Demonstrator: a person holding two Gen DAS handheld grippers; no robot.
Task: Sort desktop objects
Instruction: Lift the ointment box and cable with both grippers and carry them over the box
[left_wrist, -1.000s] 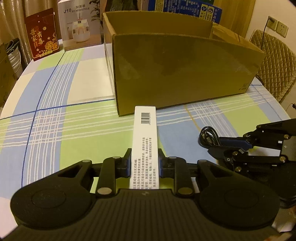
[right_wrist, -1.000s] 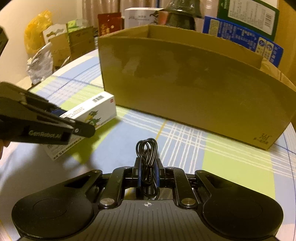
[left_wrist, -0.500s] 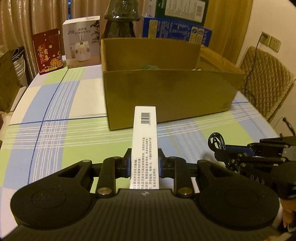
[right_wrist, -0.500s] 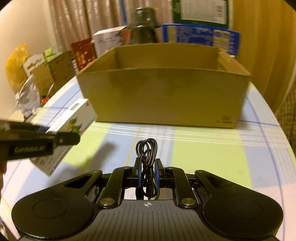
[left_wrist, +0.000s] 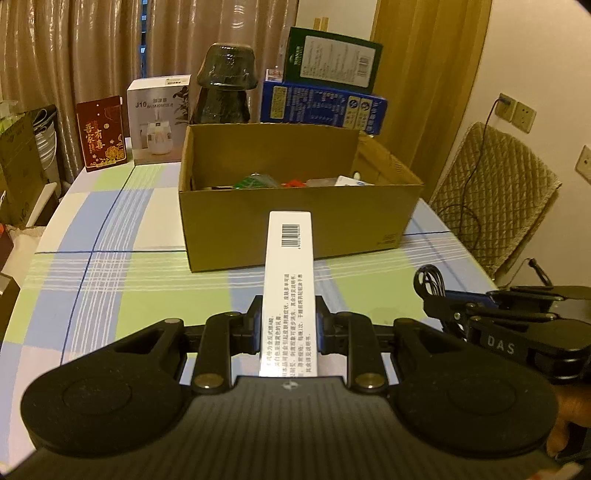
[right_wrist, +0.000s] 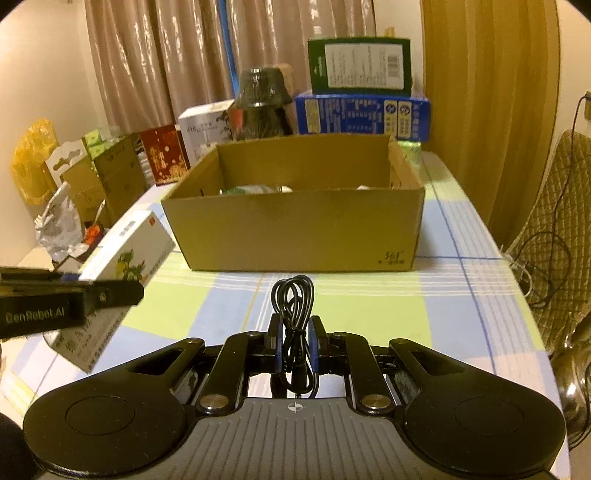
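My left gripper (left_wrist: 288, 325) is shut on a long white box (left_wrist: 290, 273) with a barcode, held above the checked tablecloth and pointing at the open cardboard box (left_wrist: 295, 225). In the right wrist view that white box (right_wrist: 122, 266) shows a green dragon print, with the left gripper (right_wrist: 107, 295) at the left edge. My right gripper (right_wrist: 293, 339) is shut on a coiled black cable (right_wrist: 293, 306), its loop sticking up past the pads. The right gripper (left_wrist: 454, 306) with the cable (left_wrist: 428, 280) also appears at the right of the left wrist view. The cardboard box (right_wrist: 295, 229) holds several small items.
Behind the cardboard box stand a dark wrapped object (left_wrist: 225, 85), a blue carton (left_wrist: 321, 107) with a green box (left_wrist: 332, 64) on it, a white humidifier box (left_wrist: 159, 118) and a red packet (left_wrist: 101, 134). A padded chair (left_wrist: 495, 199) is at the right. Cartons and bags (right_wrist: 74, 177) crowd the left.
Both grippers have risen with their loads and drawn back from the cardboard box, so its inside and contents now show. Both grips are unchanged.
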